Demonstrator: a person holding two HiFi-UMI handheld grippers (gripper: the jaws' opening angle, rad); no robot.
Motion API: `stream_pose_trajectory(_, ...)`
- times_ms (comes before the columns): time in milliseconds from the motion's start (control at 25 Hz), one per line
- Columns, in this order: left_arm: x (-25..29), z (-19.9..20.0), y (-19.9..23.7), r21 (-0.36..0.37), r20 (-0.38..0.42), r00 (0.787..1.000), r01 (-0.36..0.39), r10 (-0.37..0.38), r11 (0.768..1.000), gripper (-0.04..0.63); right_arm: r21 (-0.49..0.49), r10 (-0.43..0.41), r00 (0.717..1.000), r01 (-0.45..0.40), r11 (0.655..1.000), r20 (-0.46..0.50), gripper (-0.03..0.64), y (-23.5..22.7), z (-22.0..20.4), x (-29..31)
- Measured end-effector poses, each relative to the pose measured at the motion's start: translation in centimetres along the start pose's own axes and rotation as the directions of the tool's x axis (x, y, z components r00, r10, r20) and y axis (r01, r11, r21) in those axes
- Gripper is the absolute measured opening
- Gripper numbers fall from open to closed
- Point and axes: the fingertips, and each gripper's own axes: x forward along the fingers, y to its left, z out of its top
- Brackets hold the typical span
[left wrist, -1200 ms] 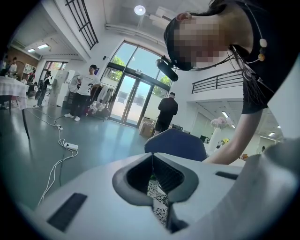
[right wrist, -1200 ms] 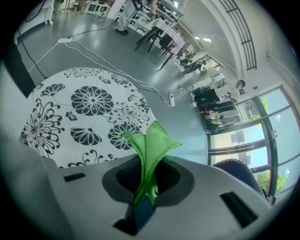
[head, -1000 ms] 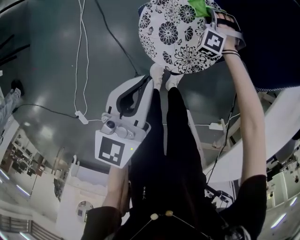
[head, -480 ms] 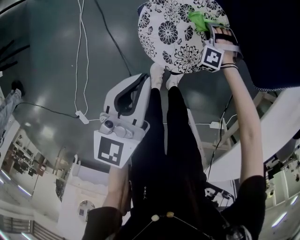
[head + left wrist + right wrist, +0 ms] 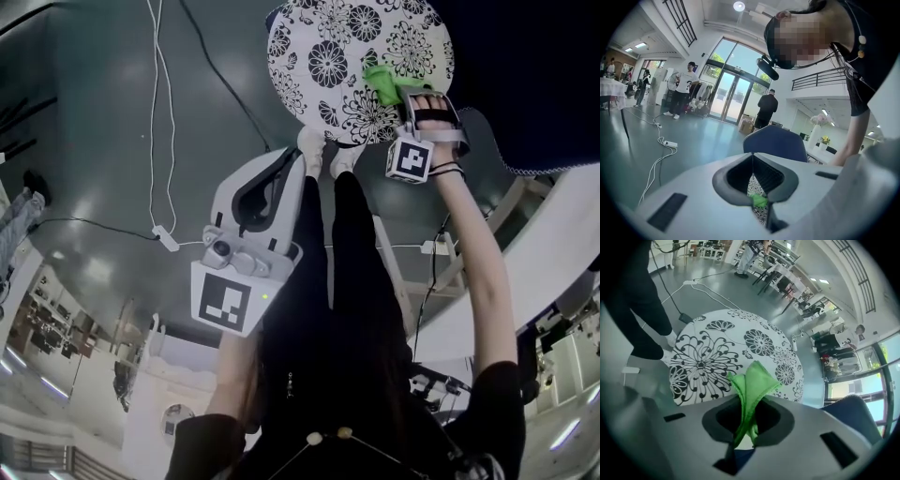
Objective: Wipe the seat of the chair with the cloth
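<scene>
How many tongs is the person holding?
2. The left tongs hang over the floor, shut and empty; the right tongs hold a green cloth at the flowery seat.

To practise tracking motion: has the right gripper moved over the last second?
Yes: the right gripper and cloth slid across the seat, from its far rim toward the shoes.

A white cable (image 5: 155,112) runs along the grey floor (image 5: 84,122) on your left and reaches a power strip (image 5: 165,236). A black cable (image 5: 225,75) lies just right of it. Your white shoes (image 5: 312,150) stand side by side. A white table (image 5: 561,253) sits on your right. Far off, a person in a white shirt (image 5: 686,84) and another in black (image 5: 767,107) stand near tall glass doors (image 5: 733,96).
</scene>
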Motion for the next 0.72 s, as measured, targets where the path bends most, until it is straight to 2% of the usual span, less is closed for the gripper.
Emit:
stream_pose_trajectory(400, -0.6, 0.1, -0.9, 0.009, 0.016, 1.000, 0.008, -0.008, 1.000, 0.006, -0.060, 0.135, 0.985, -0.129, 0.990, 0.106, 0.051, 10.2, 4.4, -5.8)
stream_pose_trajectory(480, -0.9, 0.5, -1.2, 0.010, 0.025, 1.000, 0.008, -0.008, 1.000, 0.006, -0.043, 0.159, 0.981, -0.155, 0.987, 0.112, 0.052, 11.5, 5.0, -7.2)
stream_pose_trajectory(520, -1.1, 0.7, -1.4, 0.012, 0.029, 1.000, 0.010, -0.011, 1.000, 0.006, -0.005, 0.160, 0.981, -0.160, 0.987, 0.108, 0.052, 11.4, 5.0, -7.8)
stream_pose_trajectory(600, -1.7, 1.4, -1.9, 0.024, 0.035, 0.999, 0.019, -0.019, 1.000, 0.006, 0.130, 0.136, 0.986, -0.148, 0.980, 0.102, 0.052, 9.6, 4.5, -9.0)
stream_pose_trajectory(720, -2.8, 2.6, -2.9, 0.033, 0.041, 0.998, 0.035, -0.037, 0.999, 0.006, 0.331, 0.055, 0.994, -0.084, 0.940, 0.097, 0.052, 5.0, 3.7, -11.4)
